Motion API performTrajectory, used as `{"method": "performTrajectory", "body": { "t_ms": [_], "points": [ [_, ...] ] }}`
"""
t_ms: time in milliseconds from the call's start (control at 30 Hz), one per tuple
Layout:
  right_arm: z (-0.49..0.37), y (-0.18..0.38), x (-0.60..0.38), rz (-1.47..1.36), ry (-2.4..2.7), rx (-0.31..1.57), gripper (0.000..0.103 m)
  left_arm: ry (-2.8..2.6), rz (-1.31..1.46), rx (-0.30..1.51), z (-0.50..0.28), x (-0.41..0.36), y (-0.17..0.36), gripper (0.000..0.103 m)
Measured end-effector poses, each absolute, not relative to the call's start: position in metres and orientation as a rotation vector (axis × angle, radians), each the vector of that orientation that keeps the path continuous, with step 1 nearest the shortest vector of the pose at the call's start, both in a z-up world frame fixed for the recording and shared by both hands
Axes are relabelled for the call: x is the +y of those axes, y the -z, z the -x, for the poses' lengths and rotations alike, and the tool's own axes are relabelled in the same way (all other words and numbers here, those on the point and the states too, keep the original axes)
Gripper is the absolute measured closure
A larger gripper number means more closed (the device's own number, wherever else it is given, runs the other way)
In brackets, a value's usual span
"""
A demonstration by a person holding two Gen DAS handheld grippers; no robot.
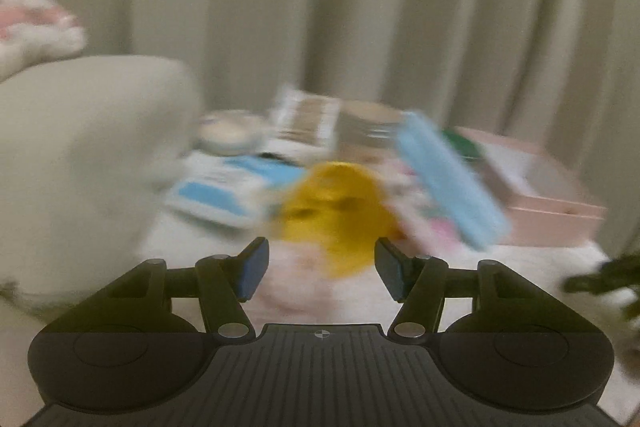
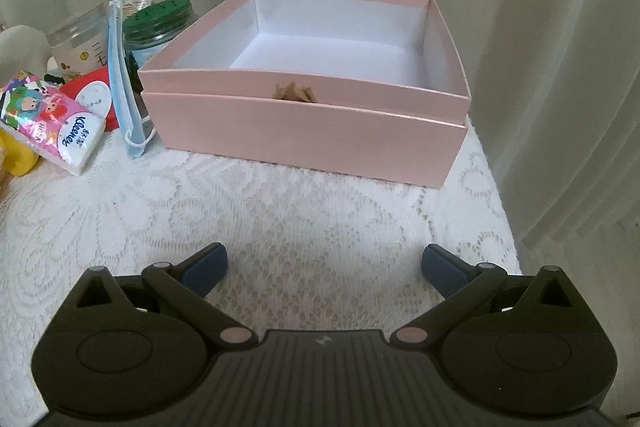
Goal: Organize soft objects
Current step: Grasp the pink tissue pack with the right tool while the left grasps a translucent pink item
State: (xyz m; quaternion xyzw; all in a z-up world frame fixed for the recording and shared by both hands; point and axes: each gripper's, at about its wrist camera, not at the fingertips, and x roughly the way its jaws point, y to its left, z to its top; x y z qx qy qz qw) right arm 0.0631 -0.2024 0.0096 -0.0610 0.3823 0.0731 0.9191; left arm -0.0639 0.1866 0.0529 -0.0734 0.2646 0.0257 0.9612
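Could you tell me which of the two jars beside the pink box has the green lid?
The jar touching the pink box; the clear jar farther left shows none.

A yellow soft toy point(image 1: 336, 211) lies on the lace cloth, beside a tissue pack point(image 2: 52, 119); a blue face mask point(image 2: 122, 83) leans against the open pink box point(image 2: 304, 131).

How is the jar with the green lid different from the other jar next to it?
The green-lid jar wears a dark green lid; the clear jar shows no coloured lid. The green-lid jar stands right beside the pink box; the clear jar sits farther left. The blue mask leans across the green-lid jar, not the clear jar. Both stand upright and are see-through.
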Motion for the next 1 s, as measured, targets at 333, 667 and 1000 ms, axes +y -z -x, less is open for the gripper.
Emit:
{"method": "performTrajectory", "body": {
  "t_ms": [333, 667, 1000],
  "points": [
    [-0.047, -0.004, -0.203, 0.146, -0.181, 0.709, 0.0, 0.012, 0.092, 0.635, 0.035, 0.21, -0.029, 0.039],
    [-0.021, -0.038, -0.124, 0.396, -0.397, 0.49, 0.0, 0.045, 0.168, 0.625, 0.047, 0.221, -0.024, 0.081],
    [-0.026, -0.023, 0.011, 0.641, -0.592, 0.285, 0.023, 0.125, 0.185, 0.605, 0.073, 0.219, -0.039, 0.082]
  ]
}}
